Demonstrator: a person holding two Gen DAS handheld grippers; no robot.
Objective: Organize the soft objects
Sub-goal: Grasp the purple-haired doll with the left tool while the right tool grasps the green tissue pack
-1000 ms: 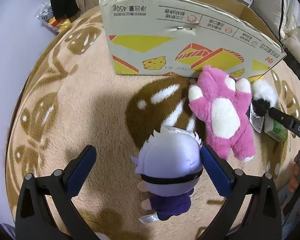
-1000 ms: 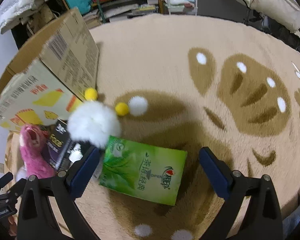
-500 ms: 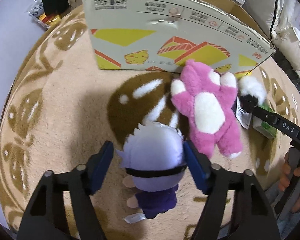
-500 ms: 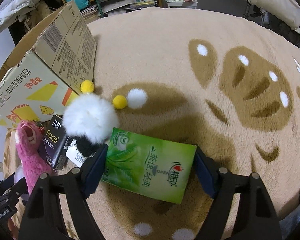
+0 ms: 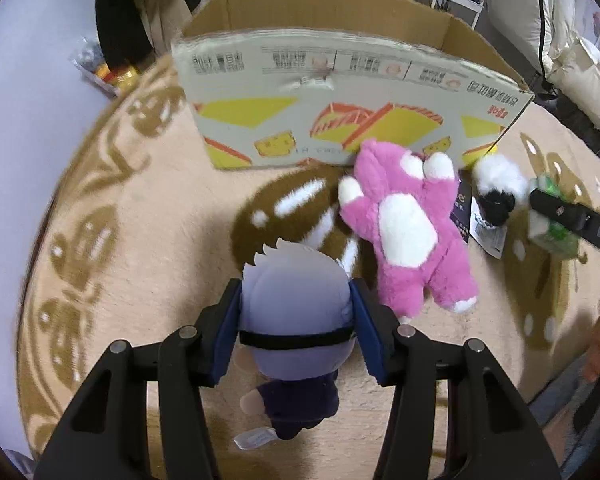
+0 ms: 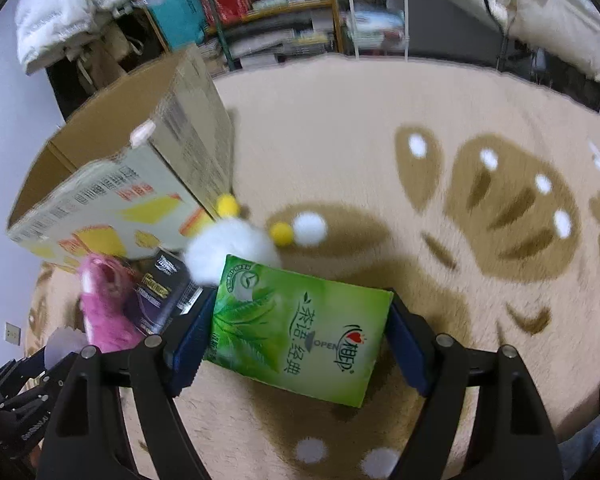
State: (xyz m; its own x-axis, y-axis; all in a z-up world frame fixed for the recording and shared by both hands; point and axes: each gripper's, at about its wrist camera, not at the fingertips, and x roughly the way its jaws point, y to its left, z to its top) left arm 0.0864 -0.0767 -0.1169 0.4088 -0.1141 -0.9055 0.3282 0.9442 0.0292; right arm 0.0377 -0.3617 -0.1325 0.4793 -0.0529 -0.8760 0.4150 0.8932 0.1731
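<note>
left claw (image 5: 296,330): jaws closing on the head of the purple-haired doll (image 5: 294,316), one blue pad pressed on each side at the lower middle of the left view; head already dented a little
doll handling: judged light, stuffed and squashy; the big head gives the widest, firmest hold, the small dark body below dangles free; too hard a squeeze only deforms it, no harm likely
right claw (image 6: 296,338): clamped across the width of the green tissue pack (image 6: 300,328), lower middle of the right view; pads on its two short ends
tissue pack handling: judged light, soft-sided, slick plastic wrap; may buckle or slide if held loosely; a hold across the middle keeps it level
pink plush (image 5: 410,228): lying on the rug (image 5: 140,240), centre right of the left view, head against the cardboard box (image 5: 340,112); soft, torso the best place to pinch
white pom-pom (image 6: 228,248): just beside the pack's upper left corner; fluffy, very light
cardboard box: open-topped, upper middle of the left view; the likely destination
</note>
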